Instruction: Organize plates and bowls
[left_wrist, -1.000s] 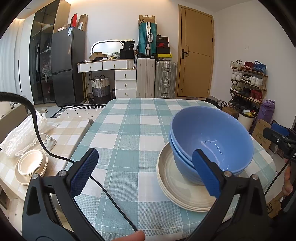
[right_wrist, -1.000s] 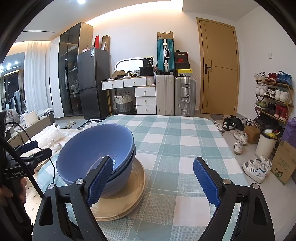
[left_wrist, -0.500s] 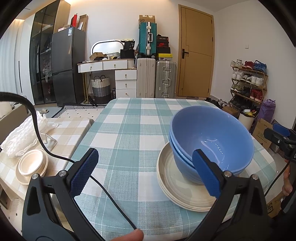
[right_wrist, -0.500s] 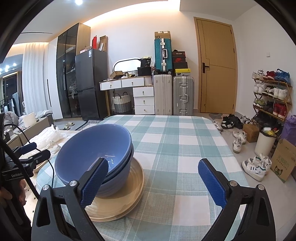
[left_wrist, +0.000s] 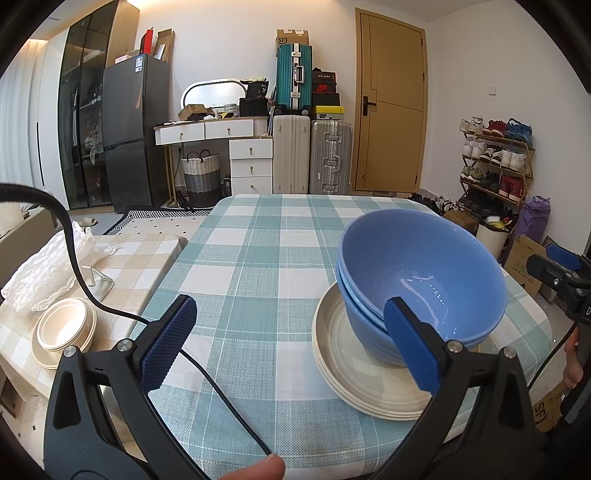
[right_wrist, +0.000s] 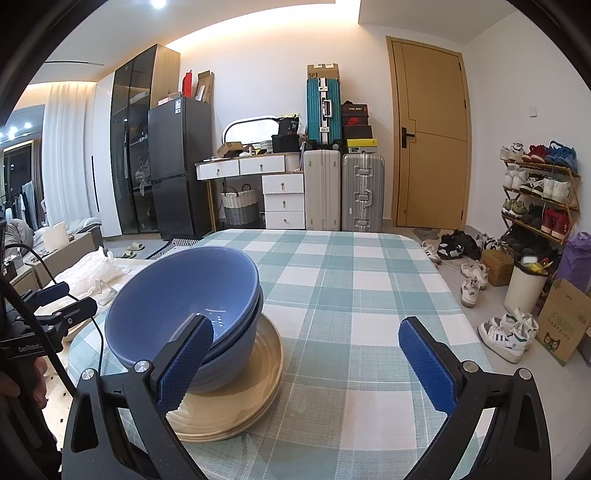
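Two blue bowls (left_wrist: 421, 280) sit nested on a stack of cream plates (left_wrist: 354, 373) near the table's (left_wrist: 258, 258) edge; the left gripper (left_wrist: 291, 343) stands spread wide, empty; the right gripper (right_wrist: 306, 354) has just been opening, nothing between its fingers; more cream dishes (left_wrist: 64, 328) wait on the side bench.

Blue bowls (left_wrist: 424, 266) look glossy, smooth (light glints inside). Cream plates (left_wrist: 343, 369): matt, faintly ridged. Bench (left_wrist: 258, 258) w/ woven checked cloth. Tongs' pads (right_wrist: 184, 354): blue, textured.
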